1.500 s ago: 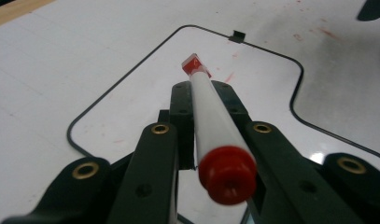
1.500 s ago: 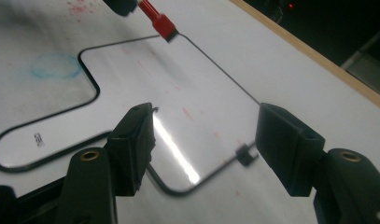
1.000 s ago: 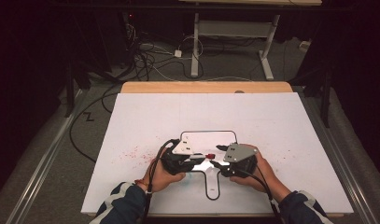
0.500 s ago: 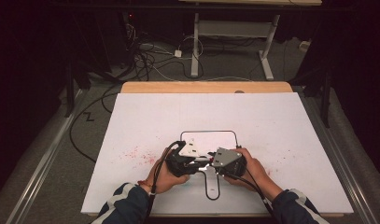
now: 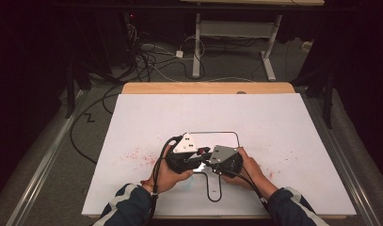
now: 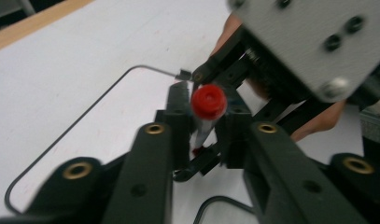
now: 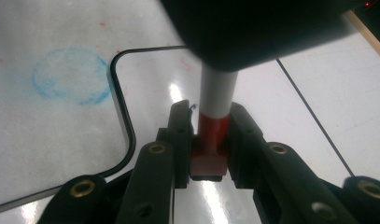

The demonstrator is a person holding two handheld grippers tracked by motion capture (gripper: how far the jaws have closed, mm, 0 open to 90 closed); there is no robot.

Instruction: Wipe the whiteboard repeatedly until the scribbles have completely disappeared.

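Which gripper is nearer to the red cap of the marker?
Right. The right gripper is closed on the red cap itself. The left gripper grips the marker's white body, at the opposite end from the cap.

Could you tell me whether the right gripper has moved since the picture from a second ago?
Yes. The right gripper has shifted left toward the left gripper, judged against the black outline on the board.
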